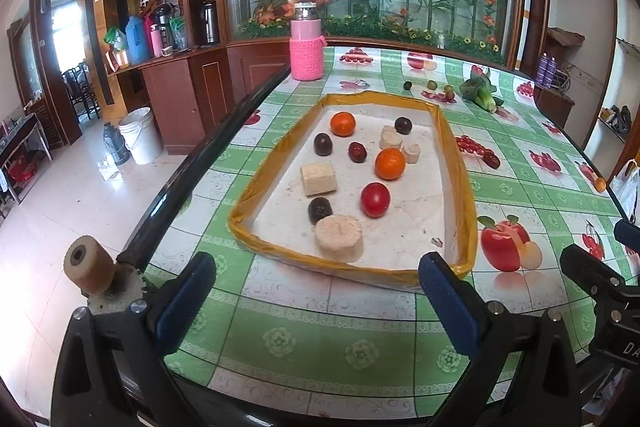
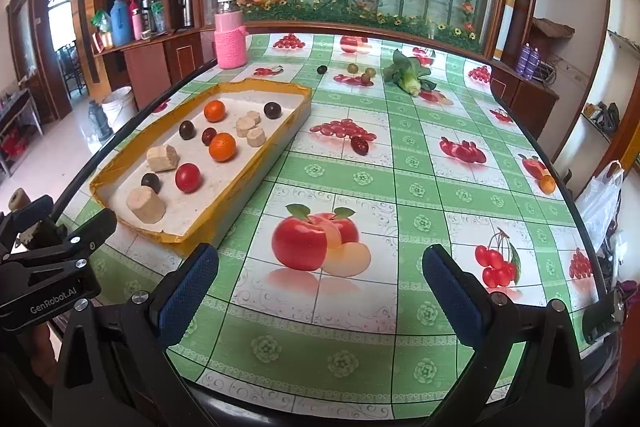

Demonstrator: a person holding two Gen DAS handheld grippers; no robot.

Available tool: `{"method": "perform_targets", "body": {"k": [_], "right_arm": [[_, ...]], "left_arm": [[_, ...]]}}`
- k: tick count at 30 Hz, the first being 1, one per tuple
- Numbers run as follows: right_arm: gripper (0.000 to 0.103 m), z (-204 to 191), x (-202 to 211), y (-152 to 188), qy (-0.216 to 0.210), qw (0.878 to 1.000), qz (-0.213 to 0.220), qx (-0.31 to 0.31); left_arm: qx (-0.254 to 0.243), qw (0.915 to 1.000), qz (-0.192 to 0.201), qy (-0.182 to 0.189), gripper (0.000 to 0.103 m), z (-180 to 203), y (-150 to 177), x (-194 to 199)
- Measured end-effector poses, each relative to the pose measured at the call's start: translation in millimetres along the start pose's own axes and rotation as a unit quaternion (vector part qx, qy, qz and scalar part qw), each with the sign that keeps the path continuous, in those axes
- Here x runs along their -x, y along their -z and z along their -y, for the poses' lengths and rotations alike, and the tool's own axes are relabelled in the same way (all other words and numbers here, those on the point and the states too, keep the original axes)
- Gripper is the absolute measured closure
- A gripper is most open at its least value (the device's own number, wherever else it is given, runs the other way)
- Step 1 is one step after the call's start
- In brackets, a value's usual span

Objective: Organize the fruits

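The fruits are split between two places: most lie in the shallow yellow-edged tray (image 1: 460, 163) on the left part of the table, among them two oranges (image 1: 389, 163), a red tomato (image 1: 375, 199) and several dark plums (image 1: 322, 143), mixed in with pale foam blocks (image 1: 339, 238); a few more sit loose on the green checked tablecloth (image 2: 360, 339), namely a dark red date (image 2: 359, 145) just right of the tray, some small green and dark fruits (image 2: 352, 68) near the far edge beside a leafy vegetable (image 2: 408, 75), and a small orange fruit (image 2: 547, 183) near the right rim. All of these look light, round and smooth, so they are likely to roll or squirt out of a hard pinch; the tomato and plums seem soft-skinned and should be squeezed gently across the widest part, from above, with the pads on opposite sides. The foam blocks look very light and easily knocked aside. The left gripper (image 1: 316, 291) hangs low before the near end of the tray, its blue pads spread wide, holding and touching nothing. The right gripper (image 2: 320, 287) hovers over the printed apple on the cloth, likewise spread wide and empty.
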State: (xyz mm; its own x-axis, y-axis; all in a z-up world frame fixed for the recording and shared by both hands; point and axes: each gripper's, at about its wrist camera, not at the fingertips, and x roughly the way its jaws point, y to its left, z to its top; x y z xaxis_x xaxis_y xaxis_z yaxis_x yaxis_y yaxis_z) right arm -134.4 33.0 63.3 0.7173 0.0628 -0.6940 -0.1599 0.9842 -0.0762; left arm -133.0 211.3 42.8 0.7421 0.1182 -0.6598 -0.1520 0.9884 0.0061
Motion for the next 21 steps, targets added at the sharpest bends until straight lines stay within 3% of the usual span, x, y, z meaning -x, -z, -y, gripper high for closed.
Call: {"method": "perform_targets", "body": {"k": [21], "right_arm": [[0.0, 11.4, -0.4, 1.9, 0.007, 1.0, -0.007, -0.004]], "left_arm": [[-0.003, 0.9997, 0.007, 0.025, 0.001, 10.0, -6.2, -0.3]]}}
